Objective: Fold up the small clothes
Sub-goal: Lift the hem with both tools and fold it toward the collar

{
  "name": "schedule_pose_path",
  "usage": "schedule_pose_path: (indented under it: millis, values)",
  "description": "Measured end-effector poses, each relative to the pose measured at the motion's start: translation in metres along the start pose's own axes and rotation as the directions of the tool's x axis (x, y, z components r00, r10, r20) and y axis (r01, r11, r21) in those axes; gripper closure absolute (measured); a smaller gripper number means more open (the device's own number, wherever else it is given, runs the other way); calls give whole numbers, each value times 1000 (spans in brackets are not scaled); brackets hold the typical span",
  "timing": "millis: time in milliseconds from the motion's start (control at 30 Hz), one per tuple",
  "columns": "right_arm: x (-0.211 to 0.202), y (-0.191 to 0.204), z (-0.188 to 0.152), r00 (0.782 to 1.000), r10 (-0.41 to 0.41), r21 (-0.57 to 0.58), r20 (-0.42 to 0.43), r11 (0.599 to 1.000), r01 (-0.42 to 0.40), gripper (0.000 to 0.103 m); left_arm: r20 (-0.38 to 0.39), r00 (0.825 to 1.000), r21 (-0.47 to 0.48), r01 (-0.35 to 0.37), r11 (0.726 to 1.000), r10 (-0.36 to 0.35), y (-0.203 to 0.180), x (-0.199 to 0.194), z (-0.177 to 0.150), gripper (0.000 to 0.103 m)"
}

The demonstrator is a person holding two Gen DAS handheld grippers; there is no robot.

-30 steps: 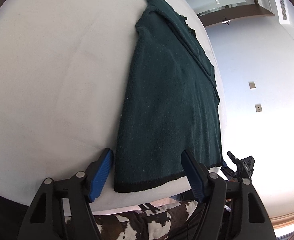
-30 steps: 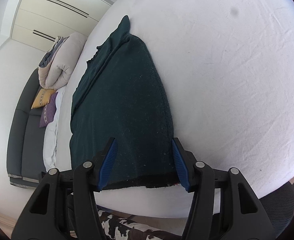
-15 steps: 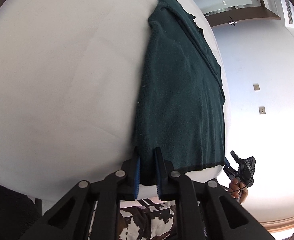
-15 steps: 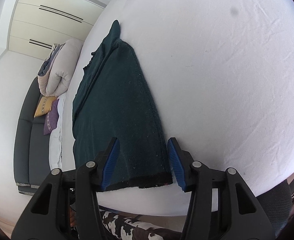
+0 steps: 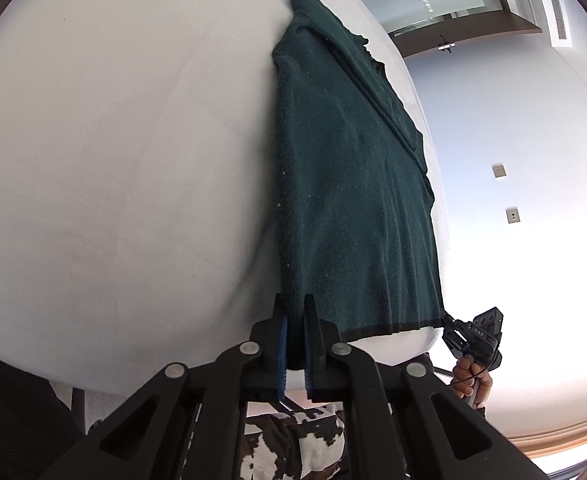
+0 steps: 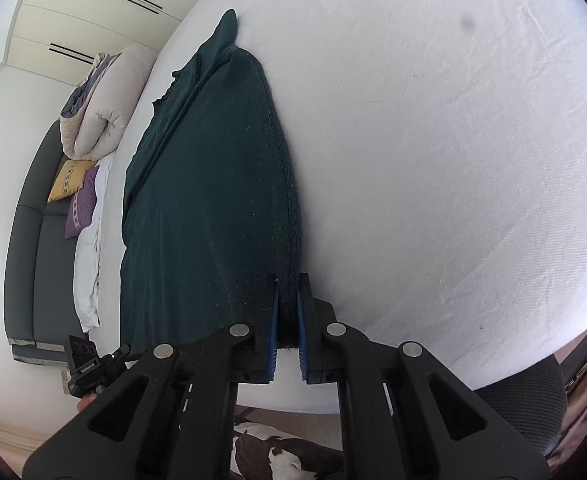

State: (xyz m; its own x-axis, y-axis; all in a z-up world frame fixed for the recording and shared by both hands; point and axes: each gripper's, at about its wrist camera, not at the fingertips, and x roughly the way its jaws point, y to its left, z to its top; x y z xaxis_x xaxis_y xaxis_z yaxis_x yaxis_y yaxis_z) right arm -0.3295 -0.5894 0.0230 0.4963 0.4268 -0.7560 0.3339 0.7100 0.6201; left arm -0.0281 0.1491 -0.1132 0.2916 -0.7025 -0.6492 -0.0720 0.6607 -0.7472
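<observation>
The green sweater (image 5: 353, 184) on the bed (image 5: 113, 140) is pinched at its near hem corners by the left gripper (image 5: 294, 320) and the just-closed right gripper (image 6: 286, 308), seemingly so the hem can be lifted for folding.

A wide white surface (image 6: 433, 160) fills most of both views, brightly lit. Beside it stands a dark grey sofa (image 6: 33, 248) carrying a rolled beige duvet (image 6: 105, 104), a yellow cushion (image 6: 69, 180) and a purple one (image 6: 81, 208), with pale cabinet doors (image 6: 105, 4) behind. The opposite wall (image 5: 513, 120) is plain white with two small switch plates (image 5: 498, 171).
</observation>
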Motion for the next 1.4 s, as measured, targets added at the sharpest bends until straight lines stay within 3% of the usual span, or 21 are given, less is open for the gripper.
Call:
schedule_pose_path:
  millis: [167,333,467,800,1000,1167,1400]
  values:
    - [-21,14,3,996,62,-16,65,998,-61,97,64,993,-29,97,995,-95,-4,-19,5,98]
    - [-35,44,11,985,142,-63,100,989,-136,97,131,976,-5,175,984,-173,-19,-41,17,98]
    - [-30,55,22,980,174,-56,99,984,-169,97,148,967,2,211,977,-209,-25,-45,22,98]
    - [-32,81,65,941,290,-19,174,956,-292,97,191,944,-6,276,961,-270,-35,-45,48,98]
    - [-21,109,119,925,300,-14,232,952,-305,97,237,927,31,293,956,-292,-59,-47,94,98]
    - [1,126,171,914,303,10,269,948,-317,97,284,916,44,283,958,-284,-74,-40,151,98]
    - [45,135,249,921,254,49,294,959,-280,97,321,910,5,277,961,-264,-77,-11,241,98]
